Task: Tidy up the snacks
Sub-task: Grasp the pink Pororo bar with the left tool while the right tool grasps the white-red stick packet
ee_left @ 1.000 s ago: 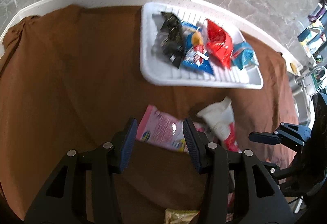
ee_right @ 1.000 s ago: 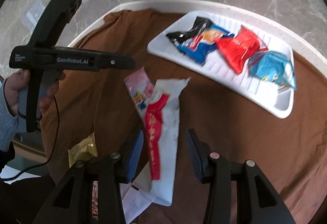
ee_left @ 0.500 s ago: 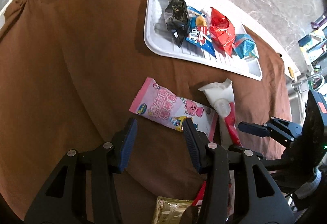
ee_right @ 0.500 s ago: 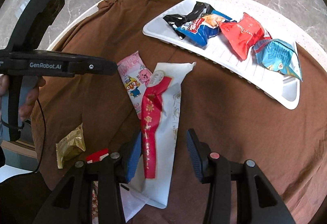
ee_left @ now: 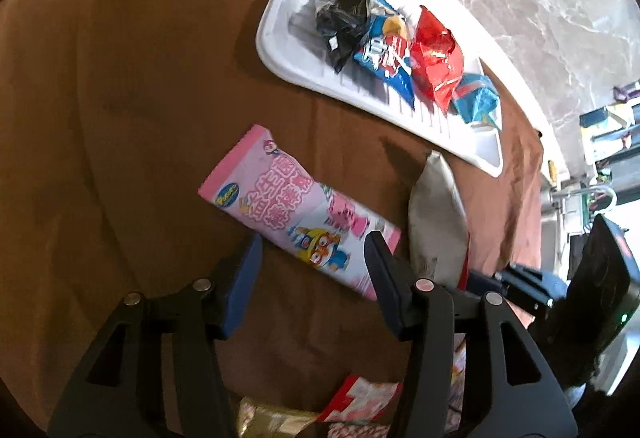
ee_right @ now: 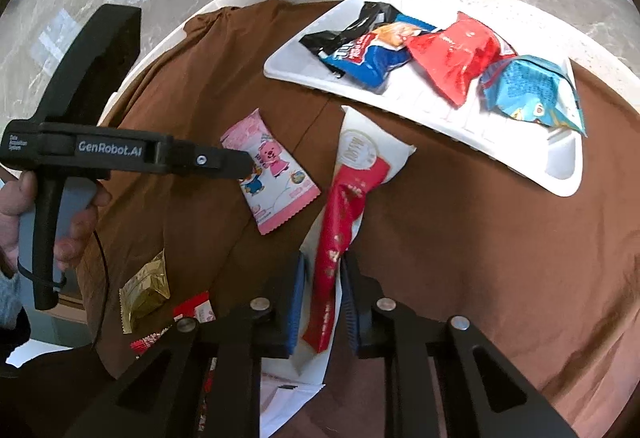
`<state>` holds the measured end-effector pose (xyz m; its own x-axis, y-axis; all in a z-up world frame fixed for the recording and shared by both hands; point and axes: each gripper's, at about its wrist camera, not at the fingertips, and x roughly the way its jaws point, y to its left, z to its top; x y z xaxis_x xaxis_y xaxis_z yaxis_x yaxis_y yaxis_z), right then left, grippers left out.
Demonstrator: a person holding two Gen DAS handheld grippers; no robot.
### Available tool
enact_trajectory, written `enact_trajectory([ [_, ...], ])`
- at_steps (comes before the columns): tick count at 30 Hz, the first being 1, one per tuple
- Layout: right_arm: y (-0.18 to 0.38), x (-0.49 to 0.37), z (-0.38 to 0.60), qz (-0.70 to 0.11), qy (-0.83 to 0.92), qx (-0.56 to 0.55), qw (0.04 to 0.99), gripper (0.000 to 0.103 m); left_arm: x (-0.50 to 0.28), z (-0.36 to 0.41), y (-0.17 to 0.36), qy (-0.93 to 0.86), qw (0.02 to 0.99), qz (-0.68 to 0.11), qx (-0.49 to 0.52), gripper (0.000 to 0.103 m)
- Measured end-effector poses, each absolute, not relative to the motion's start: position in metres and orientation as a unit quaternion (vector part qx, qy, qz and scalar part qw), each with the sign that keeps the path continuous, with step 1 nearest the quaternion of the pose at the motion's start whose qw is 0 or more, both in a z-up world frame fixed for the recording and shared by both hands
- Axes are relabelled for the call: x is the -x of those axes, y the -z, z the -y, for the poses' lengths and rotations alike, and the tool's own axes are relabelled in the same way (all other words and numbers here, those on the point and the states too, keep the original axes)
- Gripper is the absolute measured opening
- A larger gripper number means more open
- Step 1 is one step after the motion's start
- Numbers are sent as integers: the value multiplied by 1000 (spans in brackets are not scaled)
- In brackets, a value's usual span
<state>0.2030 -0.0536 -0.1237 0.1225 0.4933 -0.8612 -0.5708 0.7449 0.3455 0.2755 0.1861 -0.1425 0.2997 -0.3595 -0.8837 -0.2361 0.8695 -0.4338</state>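
A pink cartoon snack pack (ee_left: 296, 214) lies flat on the brown cloth; it also shows in the right wrist view (ee_right: 272, 174). My left gripper (ee_left: 312, 258) is open, its fingers on either side of the pack's near end. My right gripper (ee_right: 322, 286) is shut on the long white and red snack pack (ee_right: 352, 190), which is lifted at its near end; this pack also shows in the left wrist view (ee_left: 436, 222). A white tray (ee_left: 288, 50) at the back holds black, blue, red and light blue bags; the tray also shows in the right wrist view (ee_right: 560, 166).
A gold packet (ee_right: 146, 290) and small red and white packets (ee_right: 196, 308) lie near the cloth's front left edge. White paper (ee_right: 296, 398) lies under my right gripper. The round table's white rim (ee_right: 160, 46) and marble floor lie beyond.
My right gripper has closed on the white and red pack and tilted it up. My left gripper has moved down and forward over the pink pack.
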Motion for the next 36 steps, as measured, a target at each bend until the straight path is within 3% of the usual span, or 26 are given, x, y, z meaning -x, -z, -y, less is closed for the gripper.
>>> enact_trajectory([
  [14, 124, -200, 62, -556, -357, 29, 750, 20, -307, -145, 138, 4, 782, -594, 187, 52],
  [21, 124, -200, 59, -554, -356, 32, 752, 21, -317, -137, 139, -36, 776, -591, 219, 67],
  [29, 122, -196, 60, -551, -351, 32, 757, 21, -329, -108, 143, -85, 796, -585, 131, 67],
  [36, 121, -191, 55, -550, -347, 42, 759, 21, -324, -110, 142, -68, 810, -573, 101, 45],
])
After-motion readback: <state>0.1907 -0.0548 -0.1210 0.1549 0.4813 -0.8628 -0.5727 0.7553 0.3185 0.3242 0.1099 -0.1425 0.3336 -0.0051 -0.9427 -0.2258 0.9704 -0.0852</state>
